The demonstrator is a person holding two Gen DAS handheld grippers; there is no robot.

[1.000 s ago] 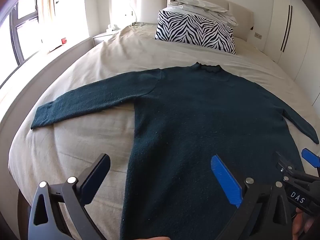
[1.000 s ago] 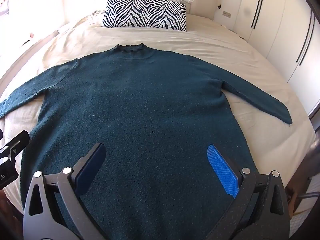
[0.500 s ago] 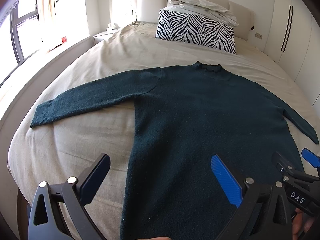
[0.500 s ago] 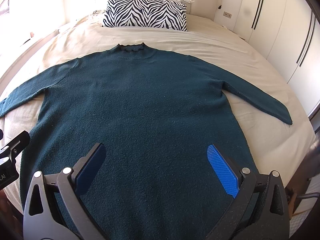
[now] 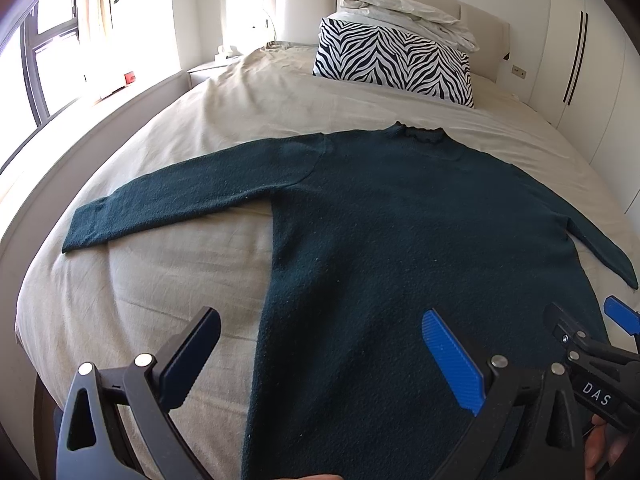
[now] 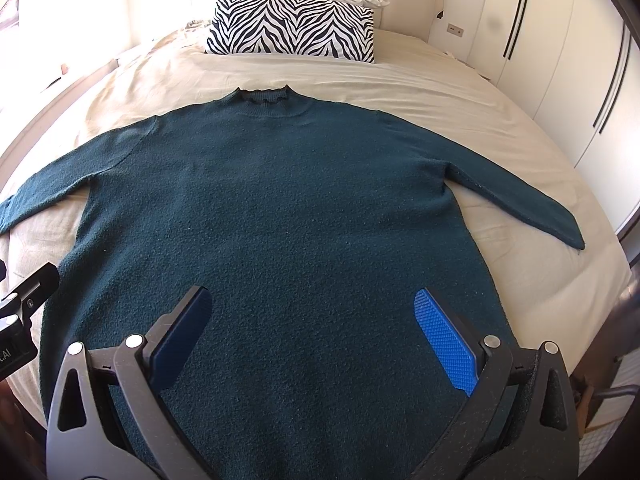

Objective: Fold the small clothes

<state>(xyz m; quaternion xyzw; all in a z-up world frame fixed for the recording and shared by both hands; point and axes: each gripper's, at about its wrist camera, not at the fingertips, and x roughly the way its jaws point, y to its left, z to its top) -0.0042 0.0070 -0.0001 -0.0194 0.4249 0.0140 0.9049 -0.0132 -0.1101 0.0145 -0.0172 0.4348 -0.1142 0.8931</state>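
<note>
A dark teal sweater [image 5: 400,240] lies flat on the beige bed, collar toward the headboard, both sleeves spread out to the sides. It also shows in the right wrist view [image 6: 280,208]. My left gripper [image 5: 320,344] is open and empty, hovering over the sweater's lower left edge. My right gripper [image 6: 312,320] is open and empty above the lower middle of the sweater. The right gripper's fingers [image 5: 618,314] show at the right edge of the left wrist view.
A zebra-print pillow [image 5: 394,62] and a crumpled white duvet [image 5: 408,10] lie at the headboard. White wardrobe doors [image 6: 560,48] stand on the right. A window [image 5: 44,64] and a ledge run along the left. The beige sheet [image 5: 180,280] surrounds the sweater.
Both views have drifted very slightly; the sweater and both open grippers stay as they were.
</note>
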